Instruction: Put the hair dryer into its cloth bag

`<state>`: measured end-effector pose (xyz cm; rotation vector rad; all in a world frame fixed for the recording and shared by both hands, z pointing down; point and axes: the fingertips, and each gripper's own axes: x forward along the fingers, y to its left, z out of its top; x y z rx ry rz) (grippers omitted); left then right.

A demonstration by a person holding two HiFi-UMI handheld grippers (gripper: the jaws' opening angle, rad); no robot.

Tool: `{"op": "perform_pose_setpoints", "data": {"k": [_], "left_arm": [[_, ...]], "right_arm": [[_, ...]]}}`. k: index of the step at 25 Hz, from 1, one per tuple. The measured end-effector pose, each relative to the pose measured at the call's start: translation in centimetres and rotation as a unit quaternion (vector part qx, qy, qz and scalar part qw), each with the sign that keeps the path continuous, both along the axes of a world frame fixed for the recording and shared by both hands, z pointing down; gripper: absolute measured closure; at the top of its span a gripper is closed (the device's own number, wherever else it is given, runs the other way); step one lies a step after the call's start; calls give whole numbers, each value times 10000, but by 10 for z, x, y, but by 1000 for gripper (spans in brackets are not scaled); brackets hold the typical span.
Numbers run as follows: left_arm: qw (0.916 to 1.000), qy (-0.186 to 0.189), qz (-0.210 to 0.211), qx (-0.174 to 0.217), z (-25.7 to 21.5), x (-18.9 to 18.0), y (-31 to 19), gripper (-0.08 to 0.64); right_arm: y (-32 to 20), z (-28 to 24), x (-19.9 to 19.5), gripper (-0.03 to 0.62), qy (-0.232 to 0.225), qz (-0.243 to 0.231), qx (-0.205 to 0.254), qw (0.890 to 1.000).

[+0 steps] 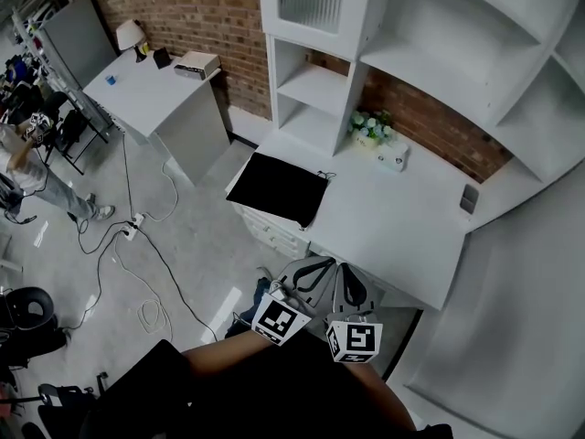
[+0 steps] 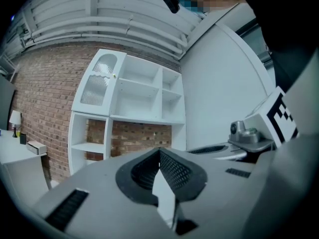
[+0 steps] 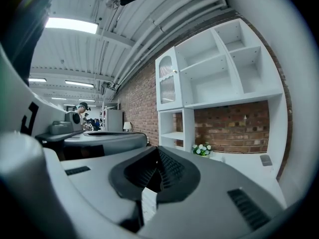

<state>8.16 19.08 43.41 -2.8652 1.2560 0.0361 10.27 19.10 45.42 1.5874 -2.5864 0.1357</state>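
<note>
Left gripper (image 2: 160, 159): jaws pressed fully together with nothing between them; held close to the person's body, short of the bench's near edge.
Right gripper (image 3: 157, 164): jaws likewise closed and empty; just beside the left gripper, their marker cubes side by side in the head view.
Cloth bag (image 1: 279, 187): black, lying flat on the white bench (image 1: 393, 222) at its left end, one edge hanging slightly over the side; well apart from both grippers.
Flowers (image 1: 370, 126): at the back of the bench, against the brick wall.
White object (image 1: 395, 156): just beside the flowers; too small to identify.
Shelf unit (image 1: 315, 90): white, standing behind the bag.
</note>
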Motion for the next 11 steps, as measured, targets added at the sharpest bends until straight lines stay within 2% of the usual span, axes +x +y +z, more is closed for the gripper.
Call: {"op": "perform_pose_setpoints", "data": {"k": [11], "left_arm": [[9997, -50, -213, -86, 7, -2, 8, 543]], "right_arm": [[3, 2, -5, 574, 203, 121, 108, 9997]]}}
